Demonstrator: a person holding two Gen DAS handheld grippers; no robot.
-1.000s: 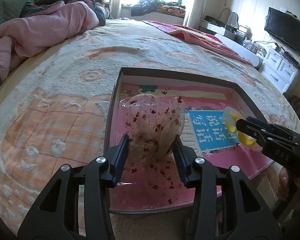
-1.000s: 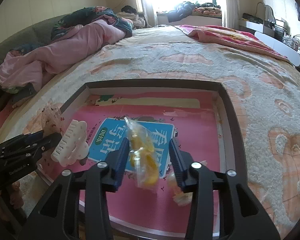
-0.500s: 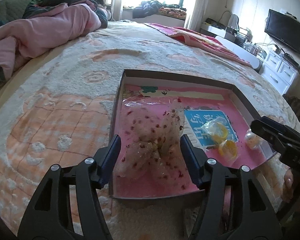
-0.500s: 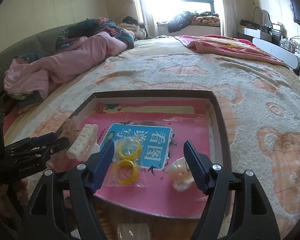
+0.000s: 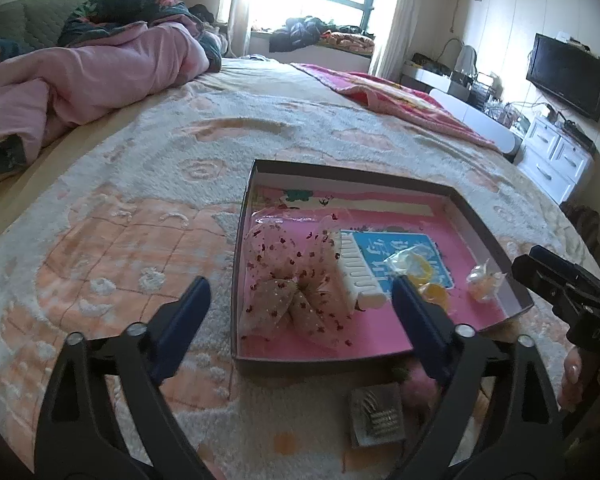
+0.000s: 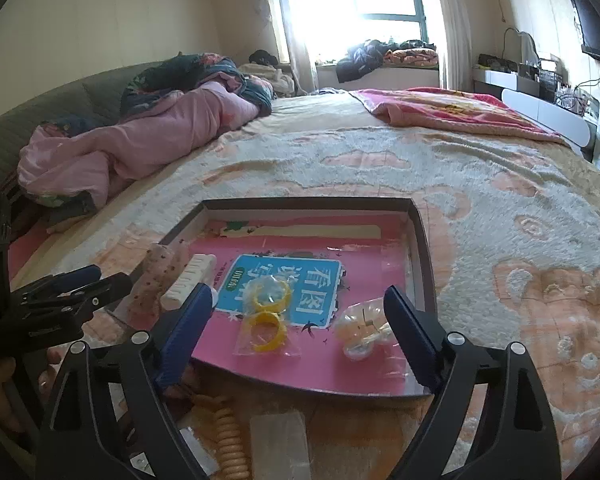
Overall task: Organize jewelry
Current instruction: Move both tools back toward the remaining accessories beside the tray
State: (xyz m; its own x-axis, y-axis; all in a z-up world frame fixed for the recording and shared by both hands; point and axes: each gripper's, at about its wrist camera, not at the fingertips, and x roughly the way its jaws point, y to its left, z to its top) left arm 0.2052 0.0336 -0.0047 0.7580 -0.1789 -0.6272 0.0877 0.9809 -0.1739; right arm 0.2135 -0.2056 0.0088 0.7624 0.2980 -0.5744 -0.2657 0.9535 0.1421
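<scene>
Both grippers, left (image 5: 300, 308) and right (image 6: 298, 312), spread wide and empty near the box (image 6: 420, 240); risk: snagging the loose yellow-ring bag (image 6: 266, 322) on re-entry, dragging it out.

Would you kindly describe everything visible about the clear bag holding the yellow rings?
The clear plastic bag of two yellow rings lies flat and crinkled inside the shallow dark-rimmed tray, on its pink liner, partly overlapping the blue printed label. The rings look like glossy plastic, one beyond the other. No claw touches it; the white comb-like clip lies apart to its left.
</scene>
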